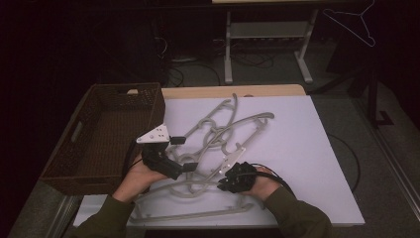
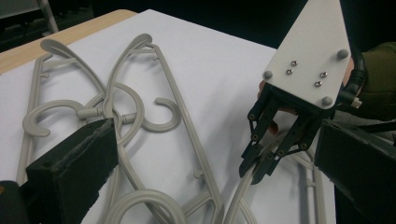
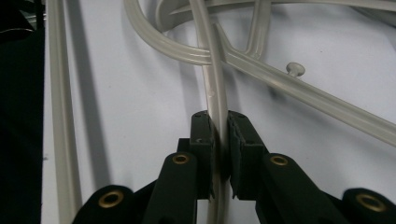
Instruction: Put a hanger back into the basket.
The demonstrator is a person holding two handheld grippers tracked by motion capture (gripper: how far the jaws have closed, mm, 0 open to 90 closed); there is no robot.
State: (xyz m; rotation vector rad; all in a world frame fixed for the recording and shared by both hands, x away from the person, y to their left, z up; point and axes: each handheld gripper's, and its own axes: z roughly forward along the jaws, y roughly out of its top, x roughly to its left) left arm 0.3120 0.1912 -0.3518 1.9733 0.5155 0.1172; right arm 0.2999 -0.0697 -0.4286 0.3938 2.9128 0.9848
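Right gripper view has the right tongs (image 3: 220,154) pinched on the thin arm of one grey hanger (image 3: 215,84), the bar running straight up between the pads and crossing other hangers just ahead. From the high view, those tongs (image 1: 233,184) sit at the near end of a tangled pile of hangers (image 1: 218,139) on the white sheet covering the worktop (image 1: 297,163). The left tongs (image 1: 185,153) stand wide apart, hovering over the pile's hooks just to the left of the right tongs, gripping nothing. A brown wicker basket (image 1: 89,168) stands beyond the left tongs, on their outer side.

To do this well, I would lift the held hanger slowly and tip it so its hook slides free of the neighbours; the left tongs could press down or steady an entangled one, lest the whole heap rise together.

Count: about five hangers in the pile, though the overlaps make that uncertain; one basket; another hanger (image 1: 354,25) hangs well beyond, in the dark background.
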